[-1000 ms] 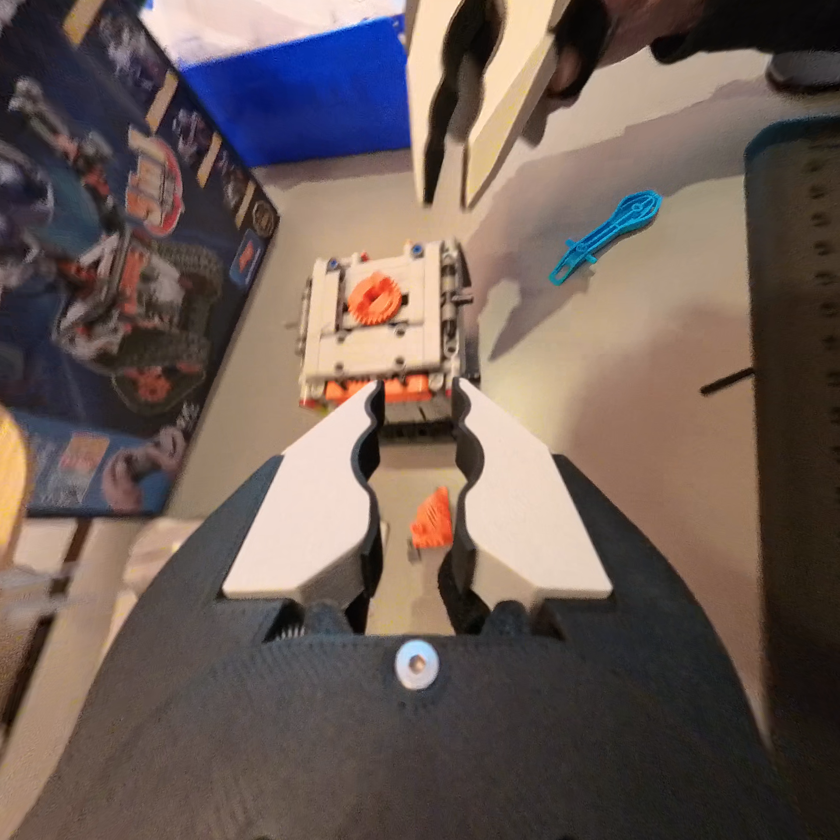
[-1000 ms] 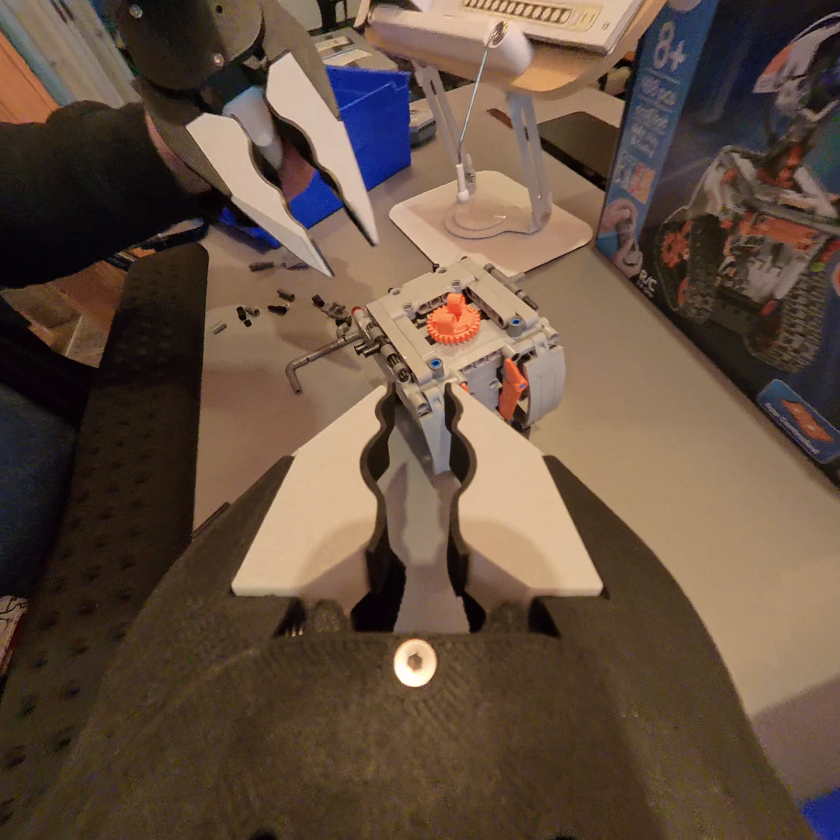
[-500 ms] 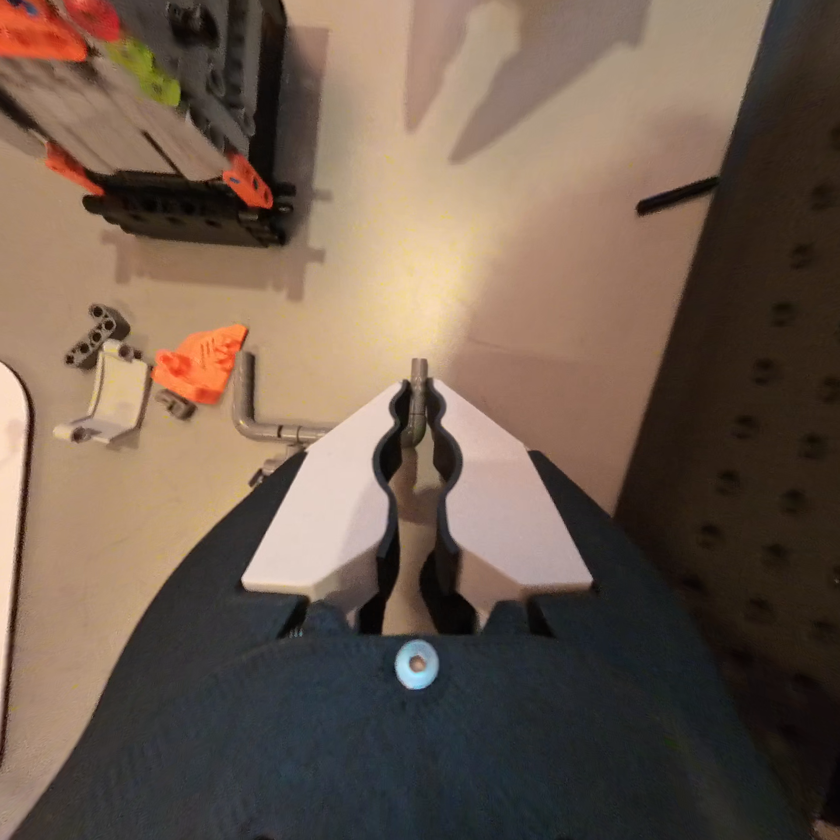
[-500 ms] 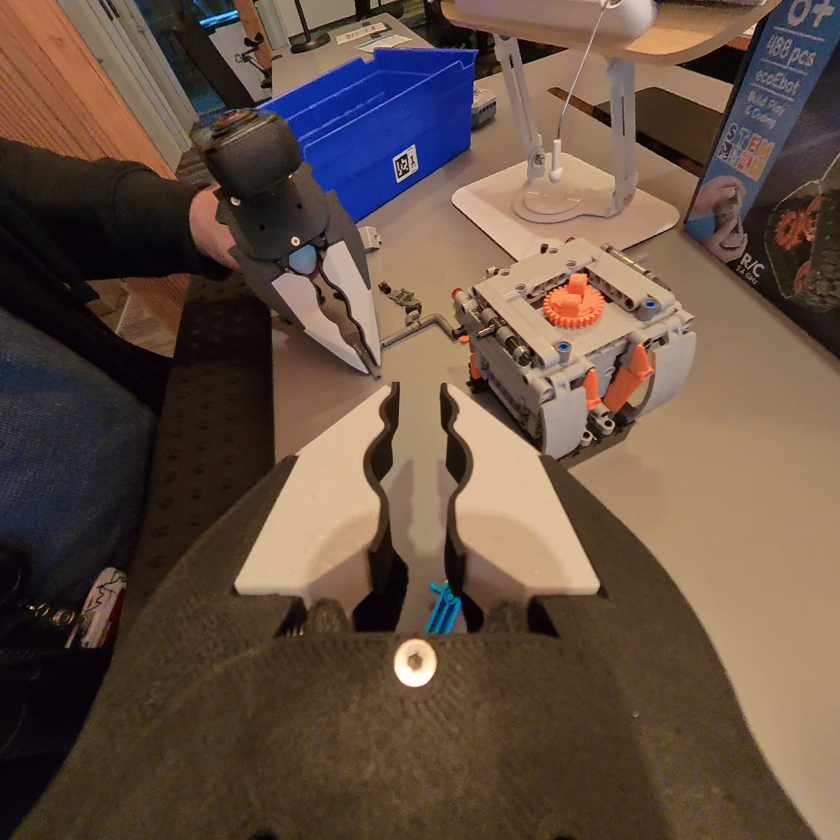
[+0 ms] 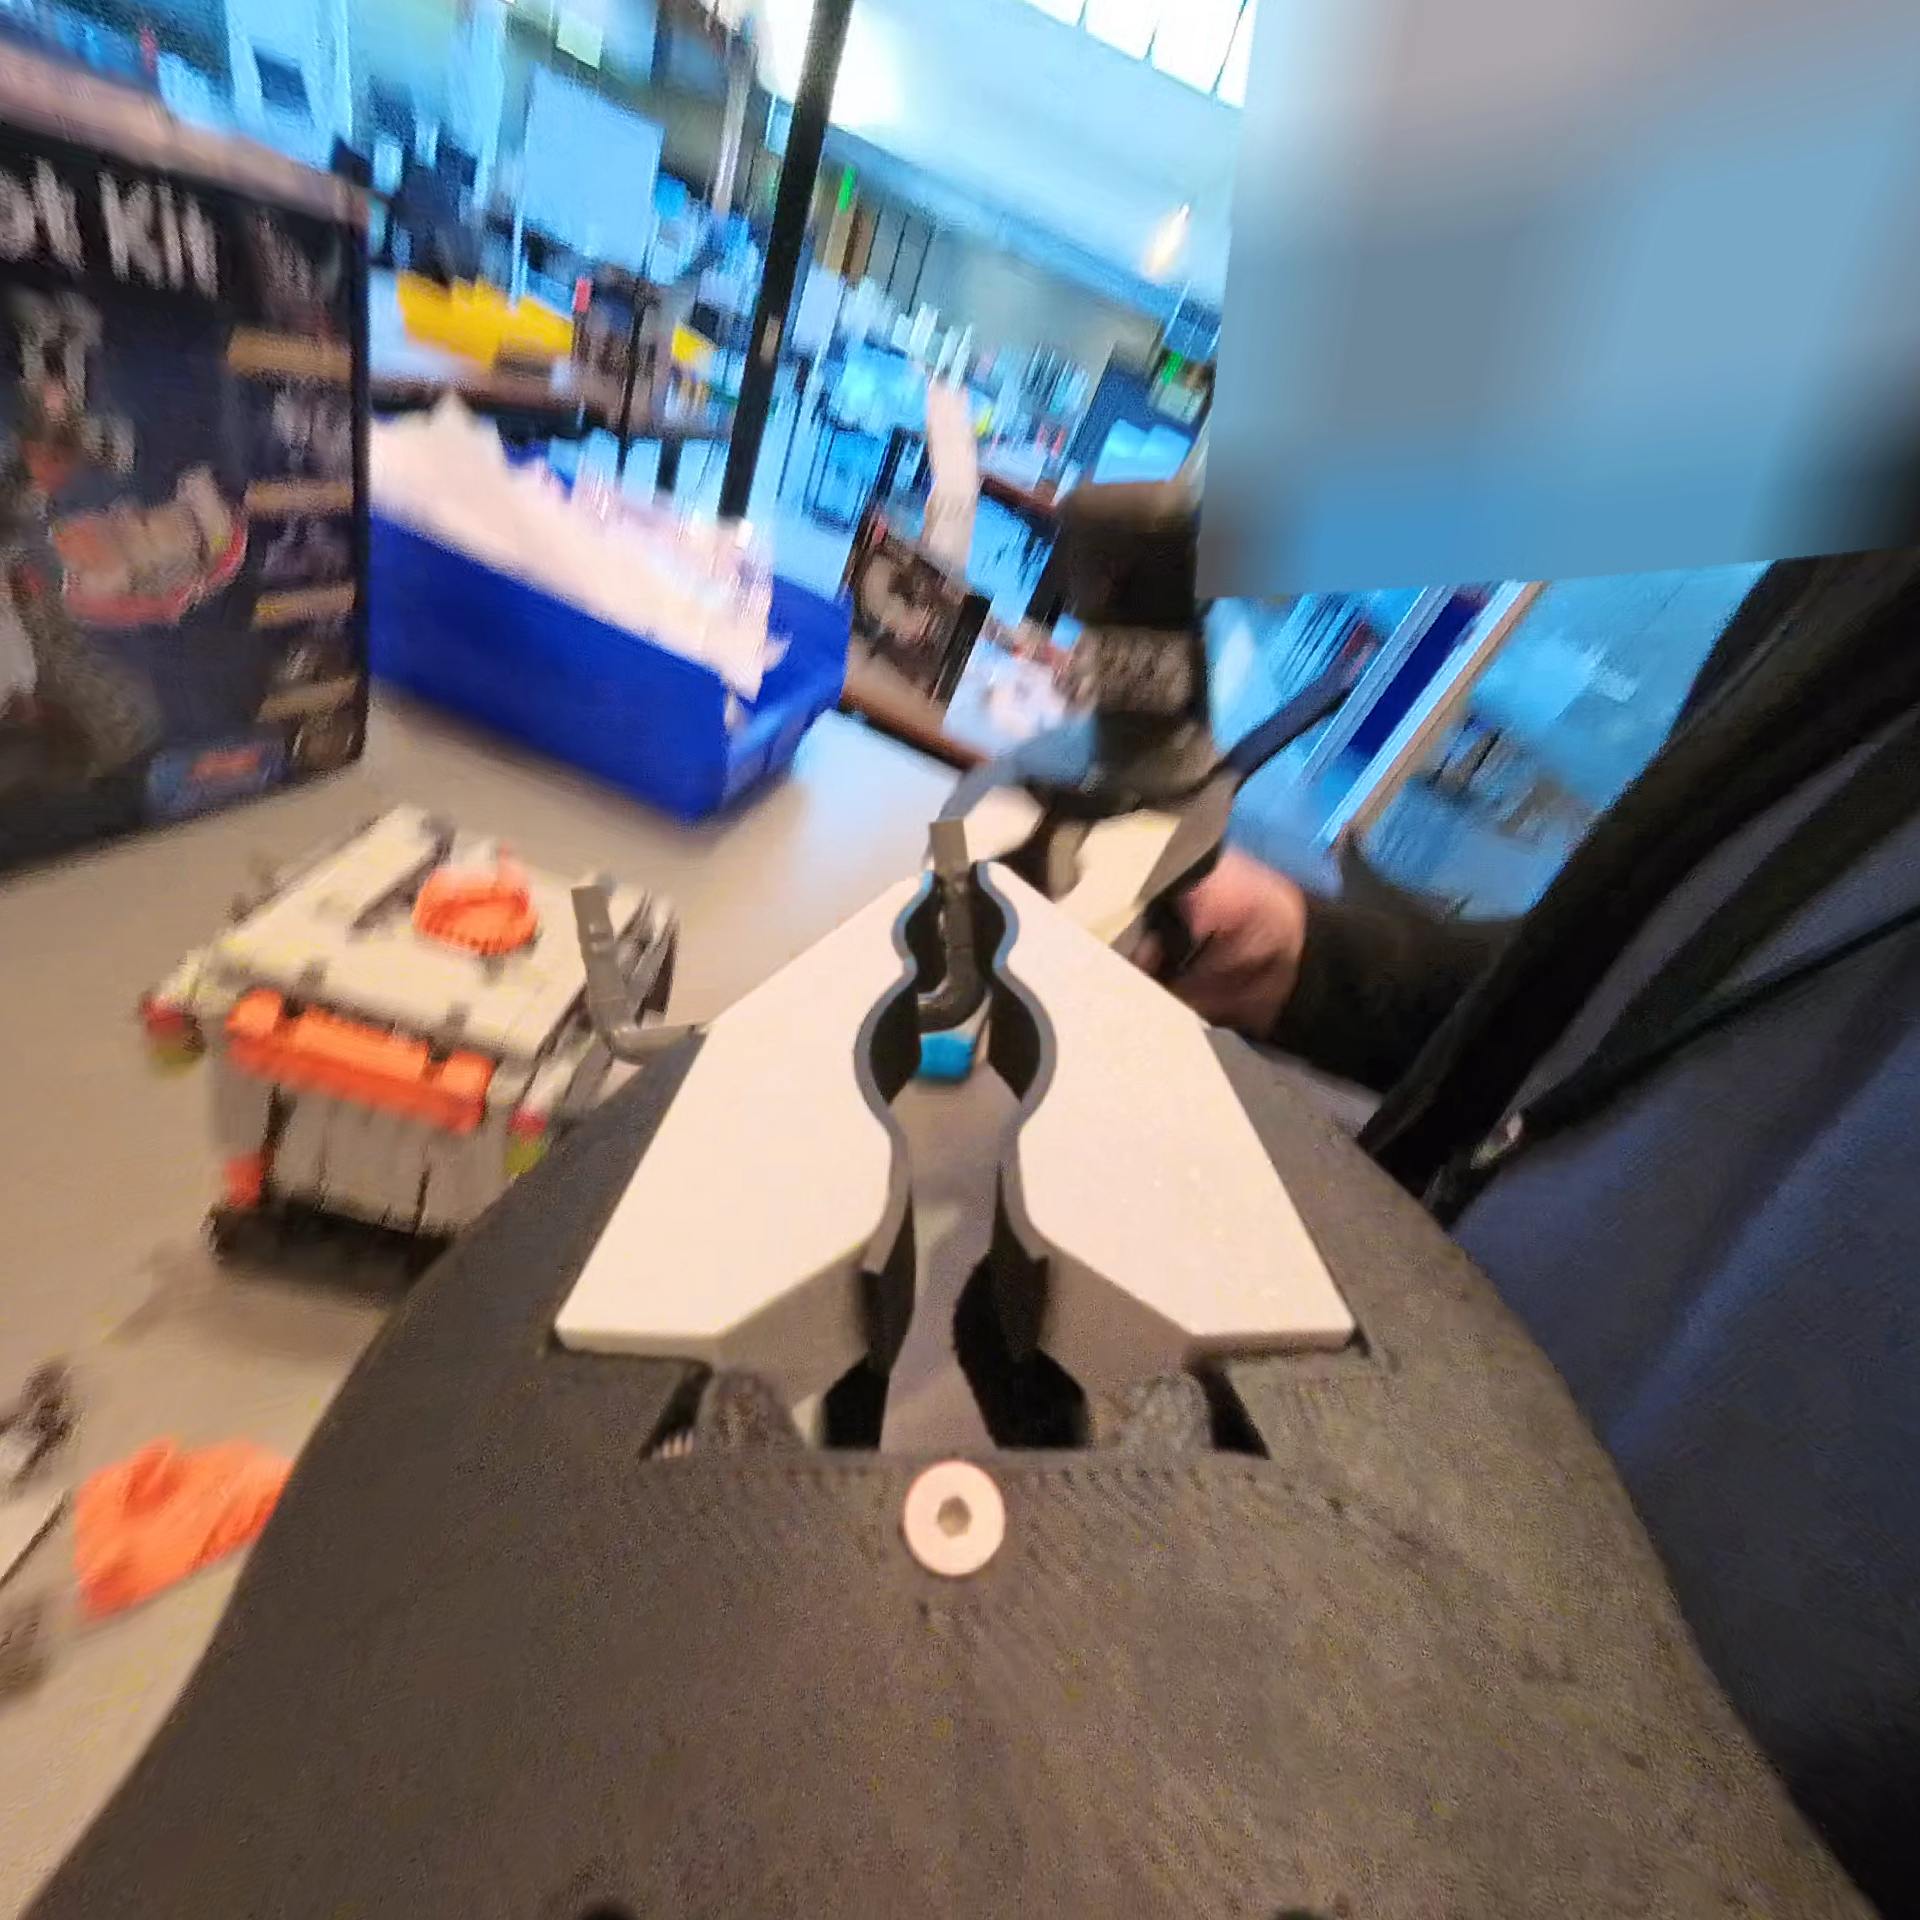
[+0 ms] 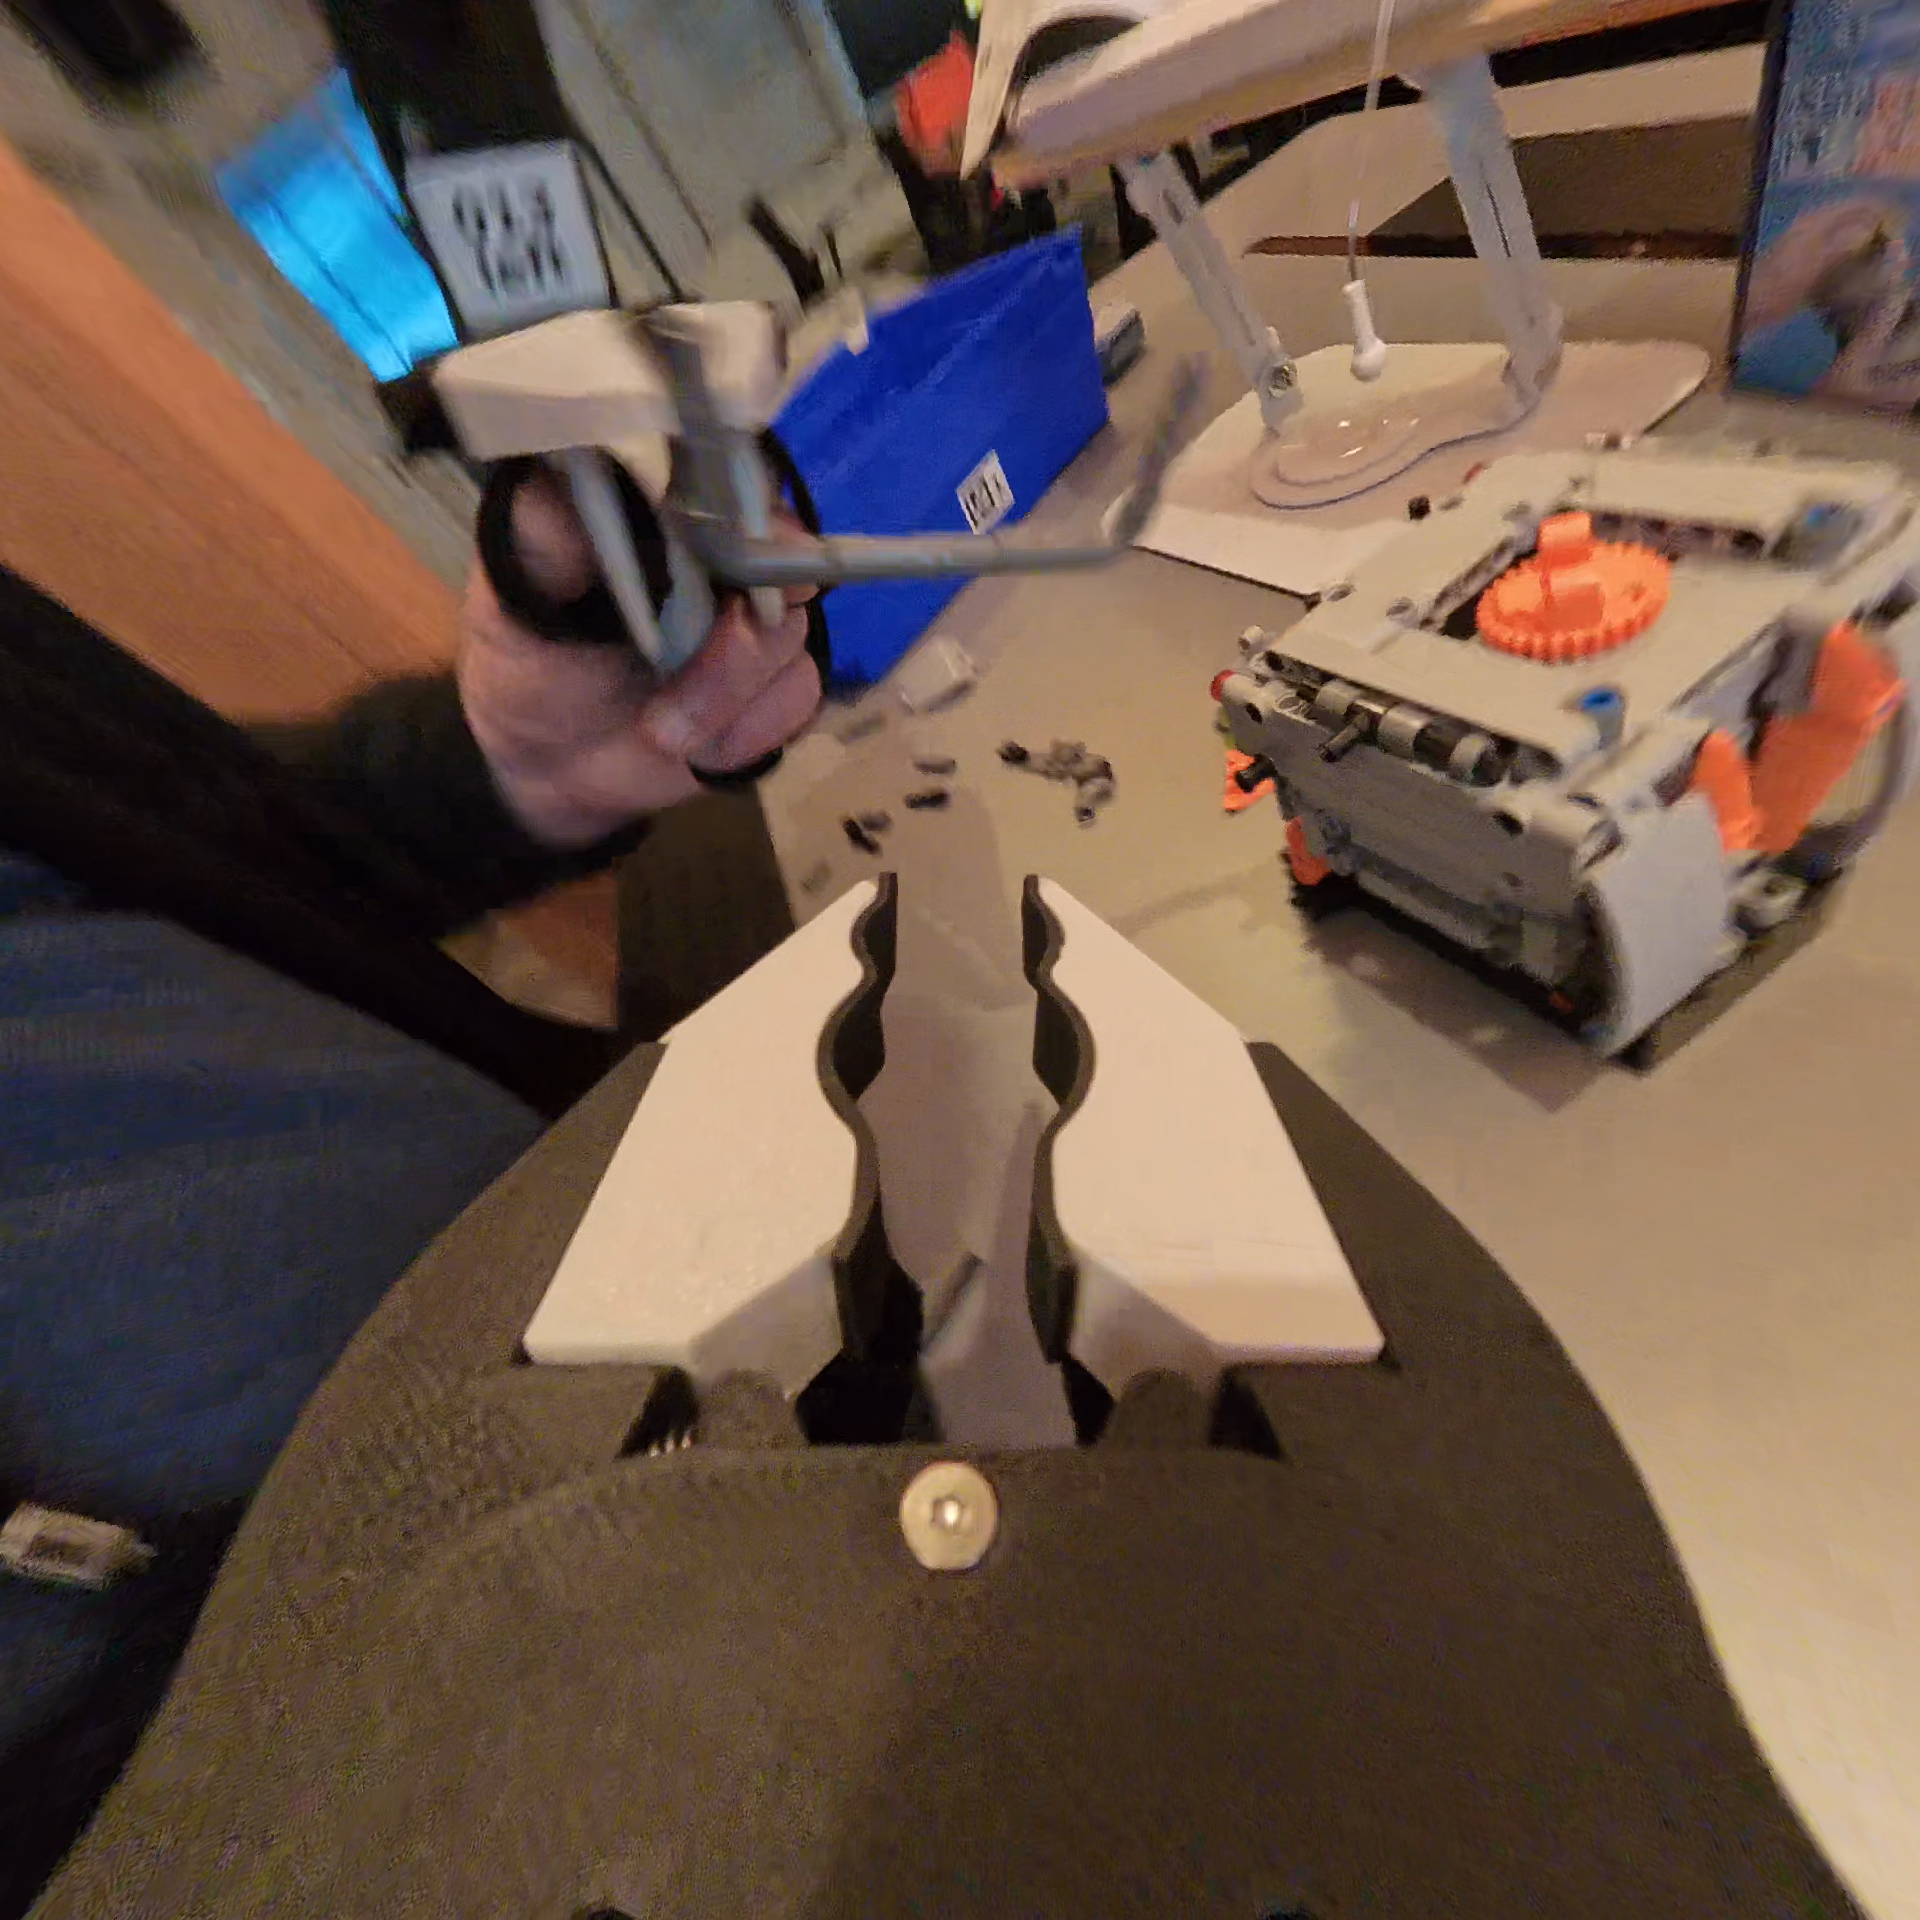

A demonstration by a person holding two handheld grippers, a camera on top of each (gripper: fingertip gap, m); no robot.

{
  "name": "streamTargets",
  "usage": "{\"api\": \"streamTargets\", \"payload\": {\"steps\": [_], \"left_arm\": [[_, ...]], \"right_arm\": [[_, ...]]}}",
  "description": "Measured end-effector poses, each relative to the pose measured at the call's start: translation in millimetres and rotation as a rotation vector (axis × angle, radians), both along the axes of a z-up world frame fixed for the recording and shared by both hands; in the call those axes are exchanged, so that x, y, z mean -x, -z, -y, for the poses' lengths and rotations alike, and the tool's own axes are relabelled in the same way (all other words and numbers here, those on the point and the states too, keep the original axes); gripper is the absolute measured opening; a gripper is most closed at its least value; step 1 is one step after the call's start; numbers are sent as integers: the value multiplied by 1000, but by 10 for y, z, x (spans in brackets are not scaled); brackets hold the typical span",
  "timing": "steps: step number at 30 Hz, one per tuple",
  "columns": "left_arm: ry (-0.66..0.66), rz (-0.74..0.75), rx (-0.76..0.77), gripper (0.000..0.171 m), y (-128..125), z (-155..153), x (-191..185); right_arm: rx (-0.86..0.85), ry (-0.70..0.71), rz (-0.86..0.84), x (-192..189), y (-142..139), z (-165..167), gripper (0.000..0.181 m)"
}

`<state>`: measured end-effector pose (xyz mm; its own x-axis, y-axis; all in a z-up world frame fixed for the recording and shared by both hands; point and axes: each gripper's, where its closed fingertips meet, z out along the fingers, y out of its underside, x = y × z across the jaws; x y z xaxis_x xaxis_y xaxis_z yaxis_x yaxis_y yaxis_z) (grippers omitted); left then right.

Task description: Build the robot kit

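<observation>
My left gripper point(image 5: 951, 883) is shut on a bent grey crank rod point(image 5: 948, 852) and holds it in the air above the table. One end of the rod sticks out past the tips and the other juts out to the left. The right wrist view shows that gripper point(image 6: 696, 561) at upper left in a hand, with the rod point(image 6: 935, 556) reaching right. My right gripper point(image 6: 958, 894) is open and empty, low over the grey table point(image 6: 1507, 1299). A grey and orange block model point(image 6: 1579, 748) stands to its right, and it also shows in the left wrist view point(image 5: 384, 997).
A blue bin point(image 6: 935, 436) and a white stand base point(image 6: 1403, 416) sit at the back. Small dark parts point(image 6: 1060, 769) lie ahead of the right gripper. A black perforated mat point(image 6: 696, 914) lines the left edge. A loose orange piece point(image 5: 166, 1507) and a dark printed box point(image 5: 177, 499) are left of the left gripper. My right fingertips sit around 7 centimetres from my left ones.
The left gripper, shut on the crank rod at the table half a second ago, has lifted it into the air and swung up level. The right gripper stays open and has shifted slightly.
</observation>
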<state>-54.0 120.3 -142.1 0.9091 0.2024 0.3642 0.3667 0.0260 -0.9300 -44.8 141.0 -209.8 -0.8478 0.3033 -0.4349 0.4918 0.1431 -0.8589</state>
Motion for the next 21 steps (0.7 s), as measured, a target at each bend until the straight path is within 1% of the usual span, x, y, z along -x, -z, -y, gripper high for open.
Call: {"api": "streamTargets", "payload": {"steps": [1,2,3,5,6,8,9,10,12,13,14,15,19,21], "left_arm": [[27,-32,-81,4,-169,-44,-39],[51,-65,-123,4,-281,-102,-77],[60,-100,-124,3,-331,-175,-99],[119,-152,-140,3,-414,-321,-203],[135,-155,-157,3,-443,-377,-223],[192,-138,-212,3,-501,-446,-275],[198,-130,-233,3,-517,-459,-261],[197,-126,-245,3,-514,-465,-239],[213,-105,-276,3,-508,-468,-230],[210,-94,-286,3,-496,-471,-216],[211,-88,-290,4,-472,-477,-211],[217,-83,-301,4,-457,-477,-211],[216,-44,-334,3,-381,-469,-166],[221,-28,-350,3,-361,-470,-156]], "right_arm": [[87,18,85,13,-33,13,23],[210,25,179,27,-104,13,25],[345,27,275,54,-189,-6,27],[583,-5,425,94,-357,-51,36],[663,-22,466,110,-410,-67,35],[806,-59,480,113,-553,-112,30],[869,-90,484,98,-632,-137,28],[909,-106,487,98,-684,-154,26],[944,-109,466,117,-750,-179,13],[949,-104,449,131,-780,-191,8],[945,-107,439,140,-799,-193,8],[938,-111,428,147,-811,-197,2],[908,-111,391,212,-833,-239,0],[858,-72,396,281,-760,-228,0]]}}
